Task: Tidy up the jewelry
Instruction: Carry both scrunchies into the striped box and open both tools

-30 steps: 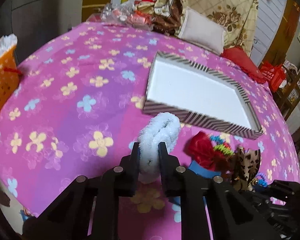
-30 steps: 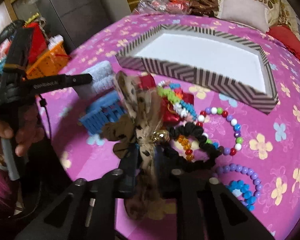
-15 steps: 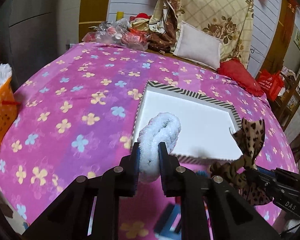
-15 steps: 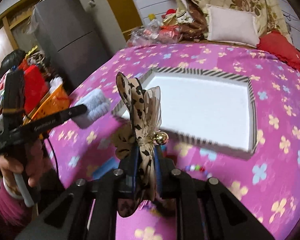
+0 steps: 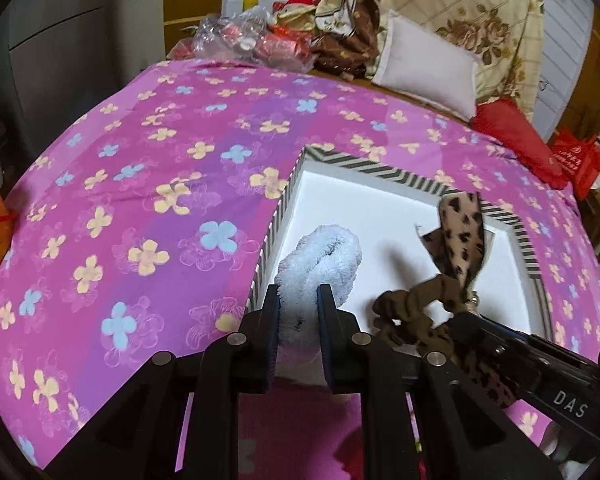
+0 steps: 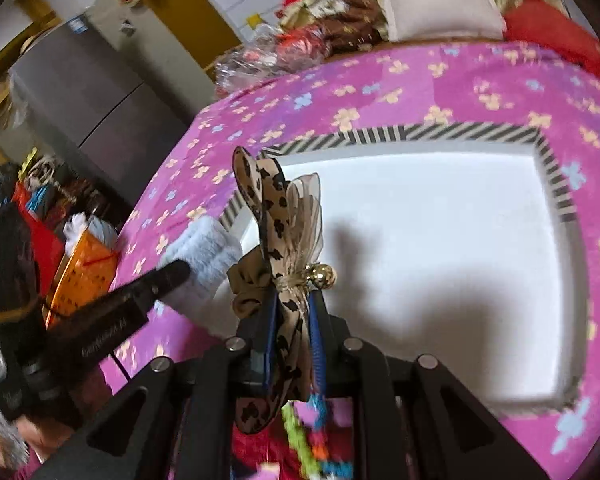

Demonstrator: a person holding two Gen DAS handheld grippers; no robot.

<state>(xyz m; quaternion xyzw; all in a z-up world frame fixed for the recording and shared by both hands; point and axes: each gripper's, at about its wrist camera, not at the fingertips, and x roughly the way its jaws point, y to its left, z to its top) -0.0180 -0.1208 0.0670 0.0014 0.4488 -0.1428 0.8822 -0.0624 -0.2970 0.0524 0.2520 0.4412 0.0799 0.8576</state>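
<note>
Leopard-print bow scrunchie (image 6: 284, 236) clamped in right gripper (image 6: 292, 320), above the white tray's (image 6: 440, 240) near-left area. Left gripper (image 5: 298, 320) pinches white fluffy scrunchie (image 5: 320, 260) over the tray's left edge, both off the floral cloth (image 5: 140, 200).

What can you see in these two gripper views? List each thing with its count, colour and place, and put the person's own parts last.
Striped box: one, black-and-white rim, white inside, on the bedspread.
Fluffy scrunchie: one, white, over the box's left edge, in the left gripper.
Leopard bow scrunchie: one, tan with dark spots, gold bead, over the box, in the right gripper.
Bedspread: one, pink with yellow and blue flowers.
Pillow: one, pale, at the far end.
Red cushion: one, far right.
Orange basket: one, left of the bed.
Beads: several, multicoloured, blurred, below the right gripper.
Left gripper: black, shut on the fluffy scrunchie.
Right gripper: black, shut on the bow.
</note>
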